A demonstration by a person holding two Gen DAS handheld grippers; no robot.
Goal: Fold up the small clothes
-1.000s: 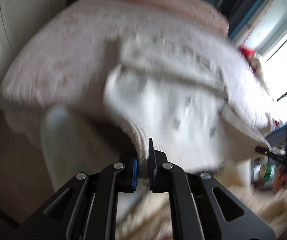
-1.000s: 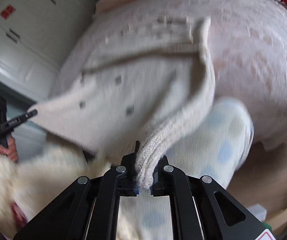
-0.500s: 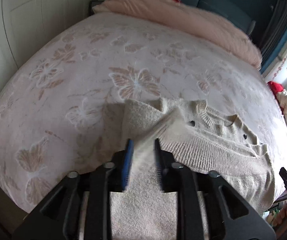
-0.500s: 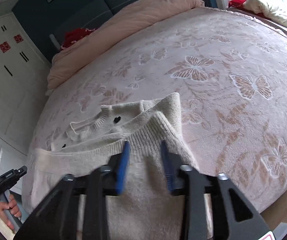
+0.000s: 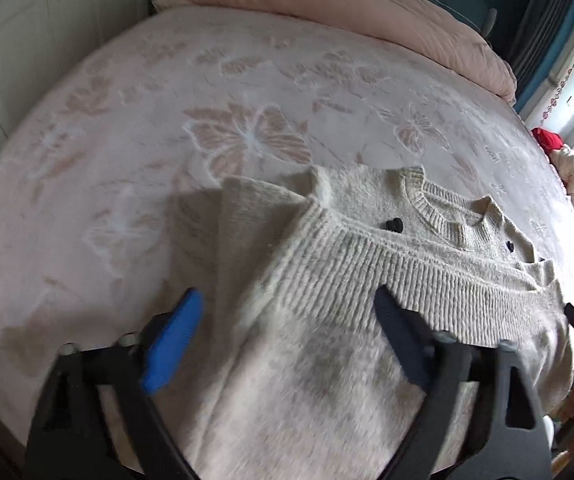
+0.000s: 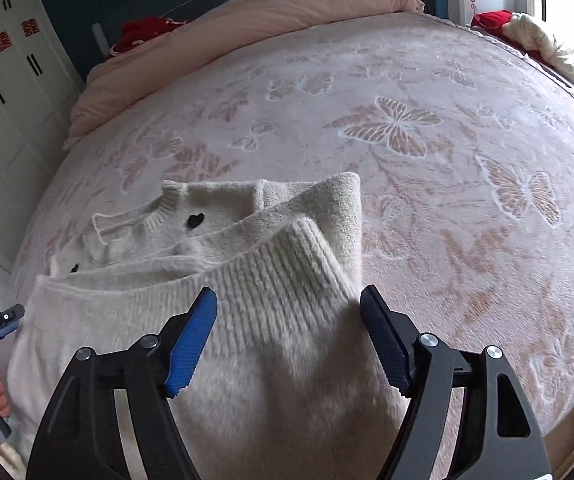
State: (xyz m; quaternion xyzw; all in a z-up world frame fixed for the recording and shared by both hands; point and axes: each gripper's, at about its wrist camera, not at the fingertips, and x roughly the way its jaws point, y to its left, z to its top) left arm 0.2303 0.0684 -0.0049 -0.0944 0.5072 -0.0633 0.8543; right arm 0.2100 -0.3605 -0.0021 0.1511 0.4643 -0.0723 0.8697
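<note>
A cream knit sweater [image 5: 347,264] [image 6: 271,264] with small black hearts [image 5: 394,225] lies on the bed. Its ribbed hem is folded up over the chest, just below the neckline [image 5: 439,208]. My left gripper [image 5: 287,294] hovers over the hem's left corner. Its jaws are opening, with knit lying under the gap and neither pad pressing on it. My right gripper [image 6: 287,293] stands open over the hem's right corner, the fabric loose between its blue pads [image 6: 191,340]. Each view catches the other gripper at its edge.
A pink bedspread [image 5: 247,136] [image 6: 399,128] with butterfly patterns spreads beyond the sweater. A rolled pink duvet [image 5: 347,4] lies along the head end, with red cloth [image 6: 143,32] beside it. White wardrobe doors [image 6: 7,80] stand to the left.
A second ago both grippers were shut on the sweater's hem, holding it in the air. They swung down over the bed, laid the hem on the chest and opened, letting go.
</note>
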